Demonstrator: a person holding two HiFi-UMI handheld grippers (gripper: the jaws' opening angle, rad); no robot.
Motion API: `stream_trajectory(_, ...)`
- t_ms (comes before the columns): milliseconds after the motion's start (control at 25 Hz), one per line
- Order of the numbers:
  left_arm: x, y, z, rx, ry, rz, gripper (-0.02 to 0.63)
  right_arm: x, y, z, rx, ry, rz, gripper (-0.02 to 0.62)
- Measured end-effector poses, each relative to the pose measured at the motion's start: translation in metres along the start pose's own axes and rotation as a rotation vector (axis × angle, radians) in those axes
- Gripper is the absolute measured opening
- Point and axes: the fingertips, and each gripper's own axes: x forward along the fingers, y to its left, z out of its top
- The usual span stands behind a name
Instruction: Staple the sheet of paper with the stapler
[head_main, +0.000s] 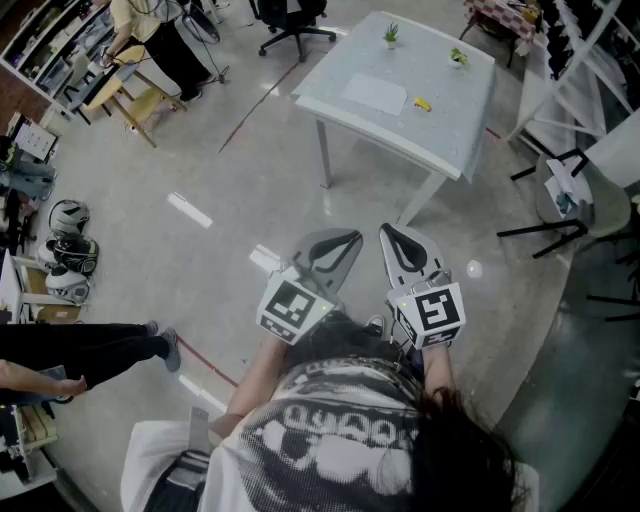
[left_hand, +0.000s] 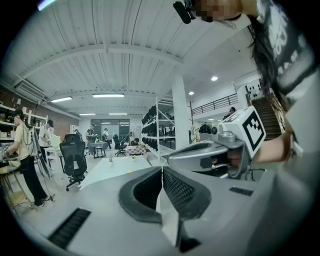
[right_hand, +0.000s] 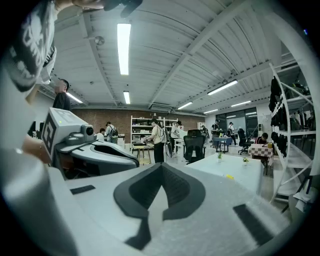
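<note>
We hold two tongs, the left tongs (head_main: 335, 250) and the right tongs (head_main: 403, 248), side by side, both closed on nothing. Well ahead of them stands one table (head_main: 450, 120) carrying one sheet of paper (head_main: 375, 93) and two potted plants (head_main: 391, 34) (head_main: 458, 56). Just right of the sheet lies one small yellow thing (head_main: 422, 103), perhaps the stapler, too small to tell.

Table (head_main: 455, 120) with paper (head_main: 375, 94), stapler (head_main: 423, 103), plants (head_main: 391, 34)

White table (head_main: 455, 120) bearing two small potted plants (head_main: 391, 34), black office chair (head_main: 292, 20) beyond it, helmets (head_main: 68, 216) on floor at left
</note>
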Motion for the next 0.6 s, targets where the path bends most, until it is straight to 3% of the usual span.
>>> stream_trajectory(600,-0.022,0.033,-0.014,0.013,0.014,-0.024,0.006,0.028,0.013,-0.002,0.039,-0.022,-0.066,0.002)
